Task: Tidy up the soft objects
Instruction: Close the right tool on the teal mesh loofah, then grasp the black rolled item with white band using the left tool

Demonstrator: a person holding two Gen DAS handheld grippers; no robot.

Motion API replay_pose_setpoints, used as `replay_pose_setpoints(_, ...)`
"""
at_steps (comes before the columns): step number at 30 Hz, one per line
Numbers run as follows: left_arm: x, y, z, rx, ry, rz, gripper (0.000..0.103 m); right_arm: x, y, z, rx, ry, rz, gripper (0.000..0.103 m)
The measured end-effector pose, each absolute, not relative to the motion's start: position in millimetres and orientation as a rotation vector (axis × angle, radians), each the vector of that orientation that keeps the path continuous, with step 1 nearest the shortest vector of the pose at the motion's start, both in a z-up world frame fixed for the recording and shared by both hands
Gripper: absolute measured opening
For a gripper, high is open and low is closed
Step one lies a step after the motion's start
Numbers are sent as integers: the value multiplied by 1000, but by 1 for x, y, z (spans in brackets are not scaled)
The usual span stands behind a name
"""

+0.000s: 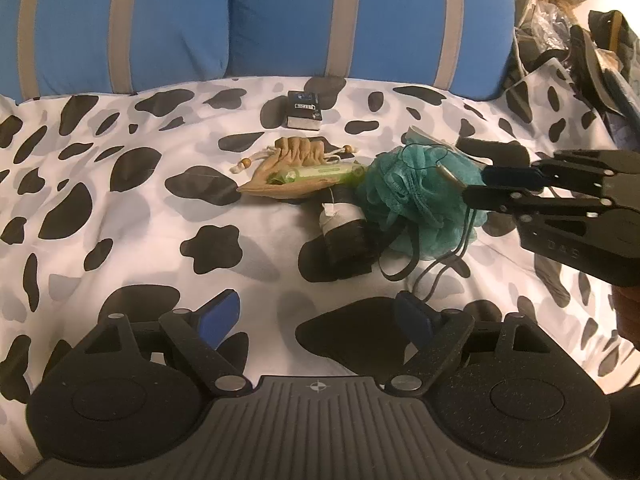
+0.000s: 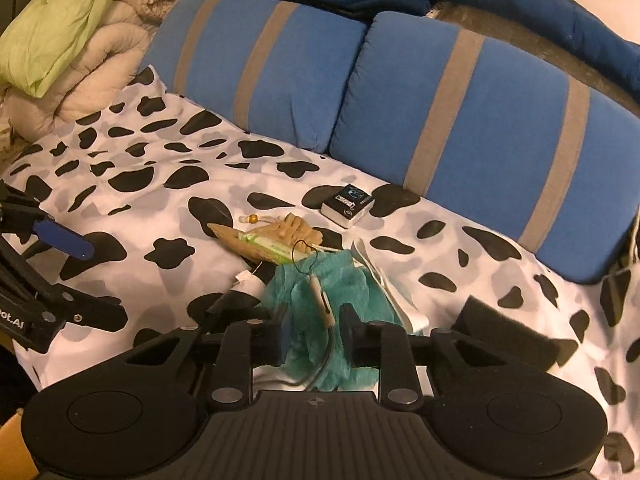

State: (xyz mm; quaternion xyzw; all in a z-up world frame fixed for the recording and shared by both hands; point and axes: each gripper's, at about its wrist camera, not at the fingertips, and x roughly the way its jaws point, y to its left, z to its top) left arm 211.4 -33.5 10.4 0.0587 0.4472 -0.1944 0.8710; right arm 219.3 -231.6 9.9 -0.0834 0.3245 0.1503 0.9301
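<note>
A bed covered with a white sheet [image 1: 132,216] printed in black cow patches fills both views, with blue cushions [image 1: 280,20] striped in grey leaning along its far edge.

From the left wrist view, the left gripper [image 1: 320,316] hangs over bare sheet with its blue-padded jaws wide apart and nothing between them. Past it, near the middle of the bed, lies a small heap: a tan drawstring pouch [image 1: 296,160] with a green packet [image 1: 320,172] lying on it, a black and white roll of fabric [image 1: 346,232] in front of that, and a teal bath pouf [image 1: 416,196] touching the roll on its right side. A small dark box [image 1: 305,110] sits apart, closer to the cushions. The right gripper [image 1: 476,186] reaches in from the right edge, its jaws narrowed at the side of the pouf. A heap of clutter [image 1: 580,40] lies at the far right.

From the right wrist view, the right gripper [image 2: 314,332] has the teal pouf [image 2: 320,292] between its fingers, jaws drawn close with the mesh bunched against both pads. A cord with a pale toggle [image 2: 322,300] lies across the pouf. A black sponge [image 2: 504,328] rests on the sheet just to the right, the pouch [image 2: 280,236] and box [image 2: 348,204] lie beyond, and a beige quilt [image 2: 80,64] is piled at the far left.
</note>
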Motion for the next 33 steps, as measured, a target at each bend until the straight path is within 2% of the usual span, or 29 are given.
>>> replay_pose_setpoints(13, 219, -35, 5, 127, 962, -405, 85, 245, -220, -6, -234, 706, 316, 20)
replay_pose_setpoints(17, 219, -35, 5, 129, 958, -407, 85, 245, -221, -7, -225, 726, 311, 9)
replay_pose_setpoints(33, 226, -30, 7, 70, 928, -429, 85, 224, -244, 30, -101, 685, 331, 9)
